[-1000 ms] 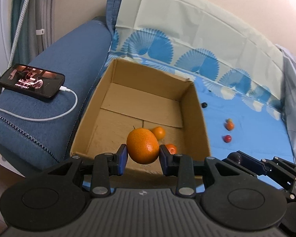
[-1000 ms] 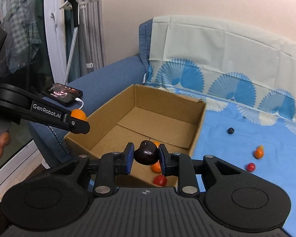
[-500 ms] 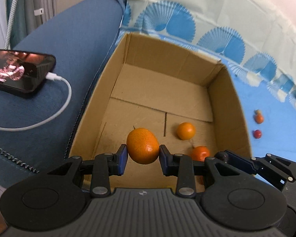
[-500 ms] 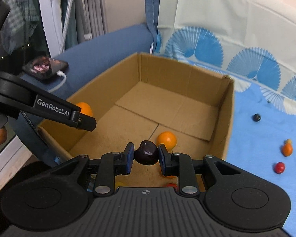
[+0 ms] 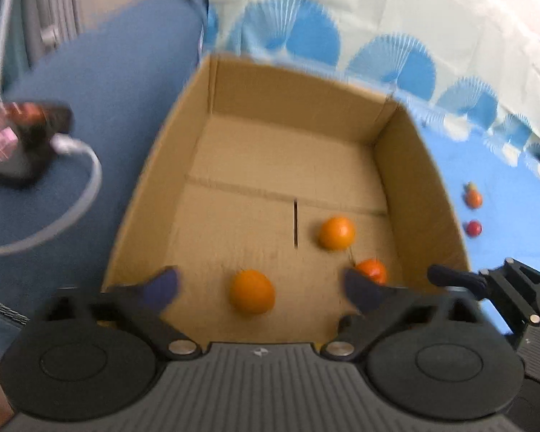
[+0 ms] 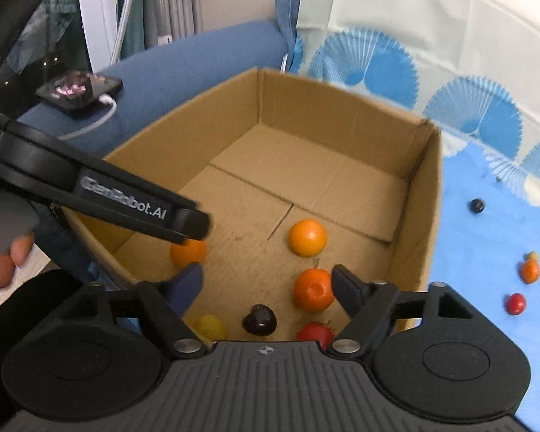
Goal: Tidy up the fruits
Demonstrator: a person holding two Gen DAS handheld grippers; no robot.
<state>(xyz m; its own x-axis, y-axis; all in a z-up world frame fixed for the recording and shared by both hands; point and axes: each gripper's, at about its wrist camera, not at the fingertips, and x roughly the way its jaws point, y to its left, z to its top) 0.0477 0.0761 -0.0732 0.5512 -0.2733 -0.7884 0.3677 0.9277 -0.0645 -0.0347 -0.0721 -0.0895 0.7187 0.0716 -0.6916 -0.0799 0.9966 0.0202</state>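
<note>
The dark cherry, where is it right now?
In the right wrist view the dark cherry lies on the floor of the cardboard box, near its front edge, between a yellow fruit and a red tomato, below the open right gripper.

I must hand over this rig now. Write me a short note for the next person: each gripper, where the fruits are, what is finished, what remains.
Left gripper: open, holds nothing, over the cardboard box.
Right gripper: open, holds nothing, over the same box.
In the box: three orange fruits, a dark cherry, a red tomato, a yellow fruit.
Left on the blue cloth: a dark berry, a small orange fruit, a red fruit. Collect these next.
</note>
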